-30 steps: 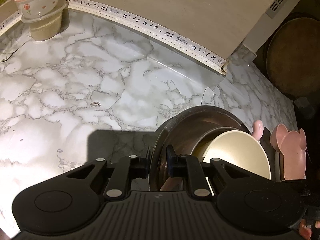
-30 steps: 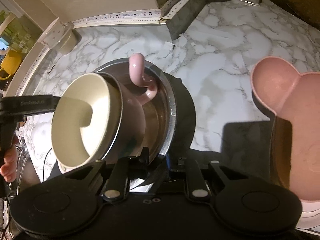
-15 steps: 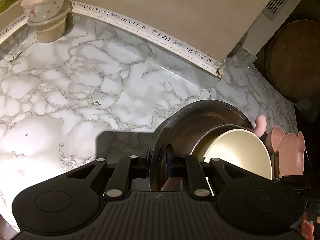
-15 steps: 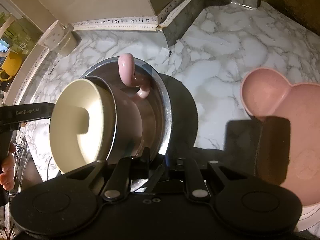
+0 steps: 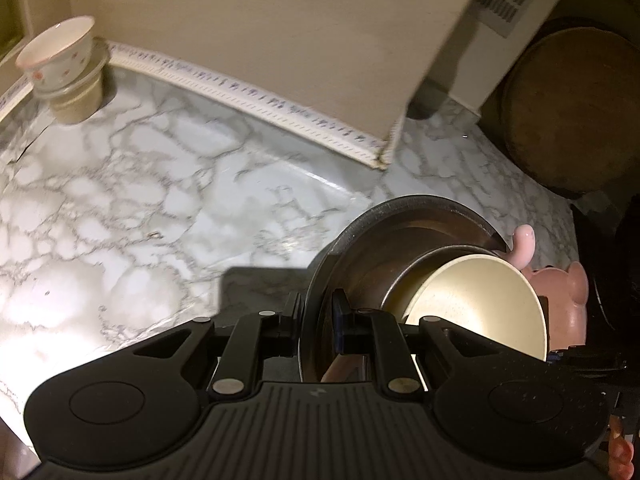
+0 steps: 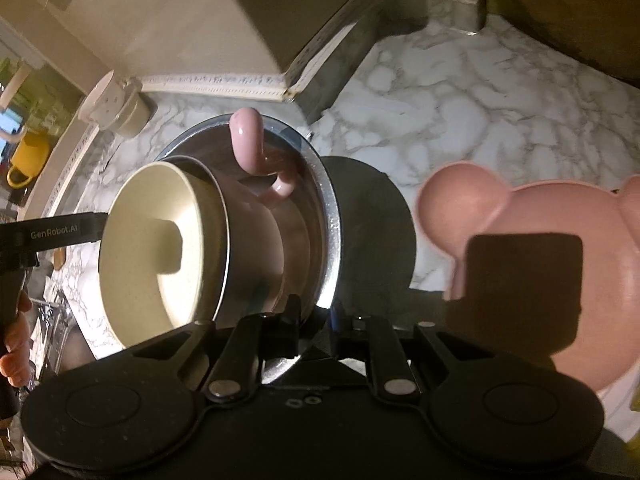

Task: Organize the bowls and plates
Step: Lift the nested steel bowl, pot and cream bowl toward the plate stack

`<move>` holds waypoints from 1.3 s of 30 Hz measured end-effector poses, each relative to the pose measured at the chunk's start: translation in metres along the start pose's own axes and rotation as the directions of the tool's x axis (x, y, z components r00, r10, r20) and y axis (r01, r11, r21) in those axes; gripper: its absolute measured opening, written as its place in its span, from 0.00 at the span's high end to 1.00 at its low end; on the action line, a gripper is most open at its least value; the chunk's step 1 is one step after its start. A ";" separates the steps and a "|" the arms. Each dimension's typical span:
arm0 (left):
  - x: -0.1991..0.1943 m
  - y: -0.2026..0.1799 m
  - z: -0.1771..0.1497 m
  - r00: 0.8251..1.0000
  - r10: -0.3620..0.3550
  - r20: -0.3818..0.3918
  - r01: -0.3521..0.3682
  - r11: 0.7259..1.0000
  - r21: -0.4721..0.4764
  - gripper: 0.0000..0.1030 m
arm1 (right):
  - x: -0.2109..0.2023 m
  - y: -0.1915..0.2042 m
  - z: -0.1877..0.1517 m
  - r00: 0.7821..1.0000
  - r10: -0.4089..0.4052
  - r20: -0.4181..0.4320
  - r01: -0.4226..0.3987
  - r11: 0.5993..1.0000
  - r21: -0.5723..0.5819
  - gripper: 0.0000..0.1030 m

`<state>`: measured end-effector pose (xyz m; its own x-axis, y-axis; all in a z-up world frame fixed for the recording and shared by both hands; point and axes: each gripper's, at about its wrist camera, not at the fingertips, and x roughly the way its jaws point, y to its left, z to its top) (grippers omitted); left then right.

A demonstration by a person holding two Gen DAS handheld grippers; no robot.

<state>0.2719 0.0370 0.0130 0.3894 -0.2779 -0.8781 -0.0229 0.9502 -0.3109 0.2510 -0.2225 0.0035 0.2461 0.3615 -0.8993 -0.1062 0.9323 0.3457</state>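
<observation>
Two grippers share one load: your left gripper (image 5: 316,320) and right gripper (image 6: 314,322) are each clamped nearly closed on opposite sides of the rim of the steel bowl (image 5: 400,232), carried above the marble counter (image 5: 120,200). Nested inside it, tipped toward three o'clock in the left view, sit a pink mug (image 6: 256,216) and a cream bowl (image 6: 160,248). Expect the stack to feel weighty and loose; the thin, slick rim could slide between the pads, and the ceramic would likely chip if it shifts. Level it and keep both pinches square. Other bowls (image 5: 60,60) wait stacked at ten o'clock; a pink plate (image 6: 560,248) lies at three o'clock.
</observation>
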 end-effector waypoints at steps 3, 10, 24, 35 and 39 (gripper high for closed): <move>-0.002 -0.017 0.004 1.000 -0.012 0.001 0.012 1.000 0.018 0.86 | -0.013 -0.011 0.000 1.000 -0.007 0.020 0.006 1.000 0.013 0.86; -0.001 -0.065 0.013 0.999 -0.036 0.006 0.035 0.996 0.087 0.86 | -0.041 -0.040 -0.002 0.998 -0.042 0.055 0.039 0.998 0.055 0.86; 0.029 -0.163 0.018 0.993 -0.111 -0.028 0.114 0.973 0.202 0.88 | -0.084 -0.110 -0.021 0.984 -0.141 0.110 0.121 0.978 0.173 0.86; 0.068 -0.223 0.017 0.986 -0.131 -0.101 0.154 0.951 0.267 0.88 | -0.091 -0.163 -0.043 0.979 -0.184 0.092 0.154 0.951 0.268 0.86; 0.079 -0.233 0.014 0.985 -0.126 -0.121 0.155 0.947 0.282 0.88 | -0.086 -0.175 -0.049 0.980 -0.183 0.078 0.154 0.945 0.288 0.86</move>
<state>0.3208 -0.2047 0.0210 0.2753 -0.4101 -0.8695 0.2989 0.8961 -0.3280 0.2011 -0.4173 0.0077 0.3355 0.1844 -0.9238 0.2151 0.9397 0.2657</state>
